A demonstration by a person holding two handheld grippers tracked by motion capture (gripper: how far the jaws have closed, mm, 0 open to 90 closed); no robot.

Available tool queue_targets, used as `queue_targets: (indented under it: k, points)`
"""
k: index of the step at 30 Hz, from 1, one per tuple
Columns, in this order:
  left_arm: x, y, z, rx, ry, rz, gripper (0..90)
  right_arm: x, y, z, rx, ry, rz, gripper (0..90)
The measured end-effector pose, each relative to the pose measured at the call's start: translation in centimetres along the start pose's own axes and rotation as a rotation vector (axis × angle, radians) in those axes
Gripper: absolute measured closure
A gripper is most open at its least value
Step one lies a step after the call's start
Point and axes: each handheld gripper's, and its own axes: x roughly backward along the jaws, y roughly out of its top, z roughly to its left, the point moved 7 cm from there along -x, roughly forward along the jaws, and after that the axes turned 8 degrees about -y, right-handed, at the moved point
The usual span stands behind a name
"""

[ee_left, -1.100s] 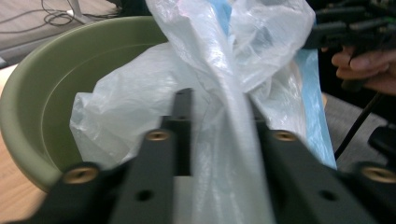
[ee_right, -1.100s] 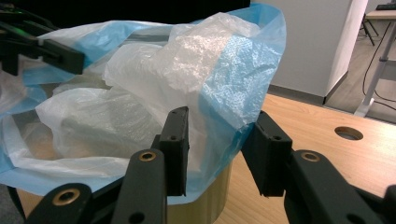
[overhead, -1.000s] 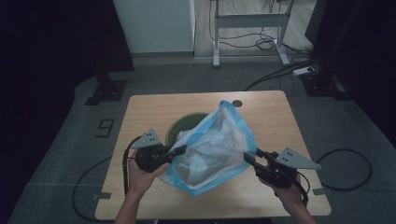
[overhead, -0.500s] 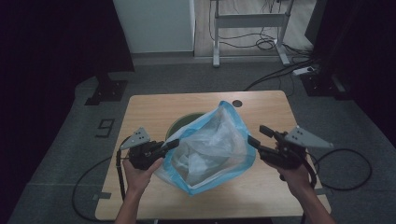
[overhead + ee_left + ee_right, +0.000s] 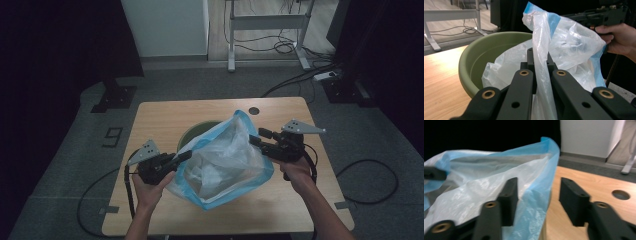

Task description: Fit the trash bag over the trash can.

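A translucent plastic bag (image 5: pixel 225 160) with blue edges stands bunched over a green bowl (image 5: pixel 195 132) on the wooden table (image 5: pixel 165 112). My left gripper (image 5: pixel 186 156) is shut on a fold of the bag's left side (image 5: pixel 541 62), with the bowl (image 5: pixel 489 50) right behind it. My right gripper (image 5: pixel 256 137) is at the bag's upper right rim. Its jaws have just been closing. The blue rim (image 5: pixel 546 170) runs between them beside one jaw, and a wide gap is left to the other. In the left gripper view, the right gripper (image 5: pixel 599 16) is beyond the bag.
A round hole (image 5: pixel 254 110) in the tabletop lies just beyond the bag. Bare wood shows at the left and along the near edge. Around the table are dark floor, cables and a metal desk frame (image 5: pixel 265 22) at the back.
My right gripper left the bag's lower right edge, moved away from the person and upward, and now sits at the upper right rim. The left gripper has stayed put, holding the bag.
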Motion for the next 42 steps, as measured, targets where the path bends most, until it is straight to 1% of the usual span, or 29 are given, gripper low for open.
queue_targets:
  k: [1, 2, 4, 6, 8, 10, 12, 14, 15, 16, 18, 20, 26, 28, 32, 35, 37, 38, 40, 42]
  points:
    - [0.1, 0.0, 0.0, -0.001, 0.005, -0.003, 89.4, 0.0, -0.1, 0.1, 0.005, 0.001, 0.0, 63.9]
    - [0.2, 0.1, 0.0, -0.001, 0.008, -0.008, 89.4, 0.1, -0.2, 0.1, 0.014, -0.003, 0.004, 70.3]
    - [0.3, 0.2, 0.1, 0.001, 0.014, -0.016, 89.5, 0.2, -0.3, 0.2, 0.033, -0.013, 0.002, 79.7]
    - [0.4, 0.3, 0.2, 0.002, 0.019, -0.022, 89.5, 0.2, -0.3, 0.1, 0.047, -0.024, 0.002, 85.8]
    - [0.5, 0.3, 0.4, 0.006, 0.023, -0.028, 89.5, 0.1, -0.3, 0.1, 0.051, -0.028, -0.001, 88.9]
    - [0.5, 0.3, 0.5, 0.008, 0.028, -0.033, 89.4, 0.1, -0.3, 0.0, 0.057, -0.034, -0.002, 89.0]
    - [0.6, 0.3, 0.6, 0.009, 0.032, -0.037, 89.4, -0.1, -0.3, 0.1, 0.051, -0.029, 0.004, 88.4]
    - [0.7, 0.2, 0.6, 0.008, 0.034, -0.042, 89.5, -0.2, -0.3, 0.1, 0.04, -0.024, 0.009, 72.8]
    - [0.7, 0.2, 0.6, 0.007, 0.033, -0.043, 89.5, -0.3, -0.2, 0.1, 0.036, -0.023, 0.009, 69.3]
    - [0.8, 0.1, 0.5, 0.005, 0.032, -0.045, 89.5, -0.3, -0.2, 0.1, 0.033, -0.024, 0.008, 68.2]
    - [0.9, 0.0, 0.4, 0.004, 0.031, -0.049, 89.5, -0.1, -0.2, 0.1, 0.028, -0.013, 0.01, 62.7]
    - [1.0, -0.1, 0.3, 0.003, 0.031, -0.052, 89.5, 0.1, -0.1, 0.3, 0.028, -0.016, 0.005, 60.1]
    - [1.1, -0.2, 0.1, -0.001, 0.032, -0.051, 89.4, 2.1, 0.1, 0.5, 0.017, -0.003, -0.029, 50.6]
    - [1.1, -0.2, 0.1, 0.001, 0.031, -0.051, 89.4, 2.8, 0.0, 0.7, 0.017, 0.0, -0.038, 48.2]
    - [1.0, -0.3, 0.2, 0.007, 0.032, -0.048, 89.4, 4.2, -0.9, 1.3, 0.024, 0.011, -0.048, 42.8]
    - [0.9, -0.3, 0.3, 0.009, 0.037, -0.046, 89.4, 4.4, -2.0, 1.9, 0.039, 0.019, -0.019, 38.2]
    - [1.0, -0.3, 0.3, 0.011, 0.04, -0.049, 89.5, 4.5, -2.4, 2.0, 0.005, 0.045, -0.003, 37.8]
    - [1.0, -0.3, 0.2, 0.009, 0.041, -0.051, 89.4, 4.5, -2.5, 2.1, -0.002, 0.051, 0.001, 36.8]
    - [1.1, -0.3, 0.3, 0.009, 0.046, -0.059, 89.5, 4.4, -3.0, 2.0, 0.006, 0.047, 0.017, 35.2]
    - [1.2, -0.2, 0.3, 0.009, 0.047, -0.067, 89.5, 4.2, -3.5, 2.0, 0.003, 0.051, 0.033, 36.1]
